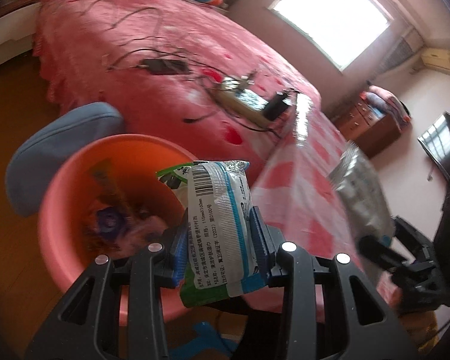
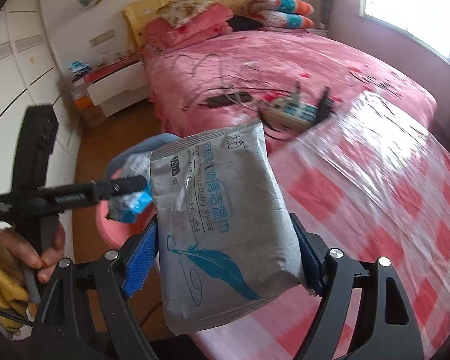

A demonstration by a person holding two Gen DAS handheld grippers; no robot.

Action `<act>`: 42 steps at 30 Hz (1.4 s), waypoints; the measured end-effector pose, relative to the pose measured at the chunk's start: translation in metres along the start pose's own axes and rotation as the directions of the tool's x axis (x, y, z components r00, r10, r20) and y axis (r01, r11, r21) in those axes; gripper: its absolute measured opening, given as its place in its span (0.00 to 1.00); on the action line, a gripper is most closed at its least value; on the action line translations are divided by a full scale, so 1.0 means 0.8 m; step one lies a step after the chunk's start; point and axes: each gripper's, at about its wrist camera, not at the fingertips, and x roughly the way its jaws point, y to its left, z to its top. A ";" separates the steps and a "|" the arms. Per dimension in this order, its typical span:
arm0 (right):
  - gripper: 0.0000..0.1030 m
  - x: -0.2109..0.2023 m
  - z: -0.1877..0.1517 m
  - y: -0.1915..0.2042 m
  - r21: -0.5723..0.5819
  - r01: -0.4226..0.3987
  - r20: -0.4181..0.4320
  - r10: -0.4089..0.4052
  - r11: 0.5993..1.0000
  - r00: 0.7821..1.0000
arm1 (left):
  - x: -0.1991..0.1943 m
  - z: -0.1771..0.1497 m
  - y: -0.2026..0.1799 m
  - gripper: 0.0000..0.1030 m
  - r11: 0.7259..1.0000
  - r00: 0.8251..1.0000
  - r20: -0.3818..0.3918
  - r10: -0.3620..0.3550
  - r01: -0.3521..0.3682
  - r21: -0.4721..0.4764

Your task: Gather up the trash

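Two tongs, left tongs (image 1: pixel 219 246) clamped on green-white packet (image 1: pixel 216 219), right tongs (image 2: pixel 228 258) seemingly gripping grey wipes pack (image 2: pixel 222 222)

Pink bed (image 2: pixel 285 60) strewn with black cables (image 1: pixel 153 42) and a power strip (image 2: pixel 294 112), beside a bright window (image 1: pixel 333 18)

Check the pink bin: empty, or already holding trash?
Holding trash. The left wrist view shows wrappers and a blue item at the bottom of the pink bin; how full, blur hides.
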 end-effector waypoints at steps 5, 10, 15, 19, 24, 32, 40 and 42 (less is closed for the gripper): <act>0.79 0.026 0.030 0.035 -0.039 -0.056 0.005 0.056 0.998 0.998 | -0.005 0.003 0.034 0.38 0.998 0.999 0.024 0.039 -0.037 -0.047; 0.81 0.062 0.057 0.061 -0.045 -0.108 0.009 0.108 0.993 0.994 | -0.002 0.007 0.056 0.51 0.992 0.994 0.029 0.104 -0.102 -0.068; 0.89 0.082 0.062 0.057 0.017 -0.122 -0.004 0.122 0.992 0.993 | -0.003 0.005 0.078 0.68 0.983 0.986 0.033 0.163 -0.159 -0.093; 0.89 0.072 0.056 0.043 0.057 -0.126 0.024 0.125 0.990 0.992 | -0.009 0.007 0.089 0.74 0.976 0.979 0.059 0.193 -0.185 -0.118; 0.91 0.055 0.045 0.032 0.073 -0.073 0.050 0.069 0.995 0.996 | -0.016 0.010 0.085 0.81 0.970 0.968 0.113 0.224 -0.211 -0.117; 0.91 0.032 0.013 0.007 0.092 0.034 0.062 -0.040 0.995 0.997 | -0.015 0.017 0.046 0.94 0.963 0.946 0.185 0.267 -0.270 -0.008; 0.91 0.007 -0.021 -0.031 0.172 0.114 0.056 -0.125 0.978 0.991 | -0.011 0.017 -0.007 0.95 0.969 0.954 0.225 0.200 -0.227 0.102; 0.91 -0.002 -0.028 -0.037 0.184 0.128 0.065 -0.142 0.975 0.988 | -0.010 0.017 -0.022 0.95 0.973 0.959 0.230 0.163 -0.195 0.122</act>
